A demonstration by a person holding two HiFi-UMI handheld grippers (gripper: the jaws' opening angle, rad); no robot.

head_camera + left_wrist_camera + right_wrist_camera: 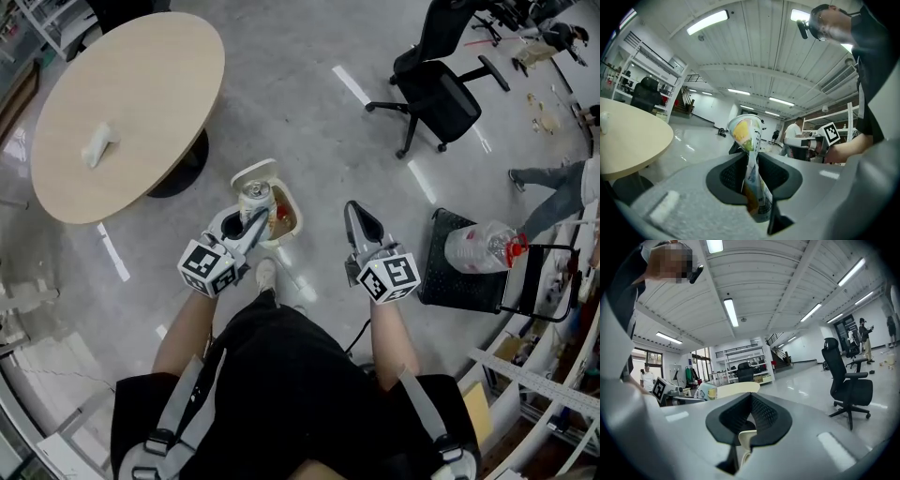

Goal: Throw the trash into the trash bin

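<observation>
In the head view my left gripper [251, 217] is shut on a crushed drink can [255, 196], held just above the small cream trash bin [296, 223] on the floor. The bin's lid [253, 172] stands open, and some trash lies inside. The left gripper view shows the flattened can [751, 174] pinched upright between the jaws of that gripper [750, 157]. My right gripper [356, 214] hovers to the right of the bin, shut, with nothing in it. In the right gripper view the jaws of the right gripper [751, 398] meet, and a cream edge shows below them.
A round wooden table [141, 84] with a white crumpled item [98, 145] stands at the upper left. A black office chair [436, 89] is at the upper right. A black stool [455, 277] bearing a plastic bottle [483, 247] is at the right, near another person's legs [553, 187].
</observation>
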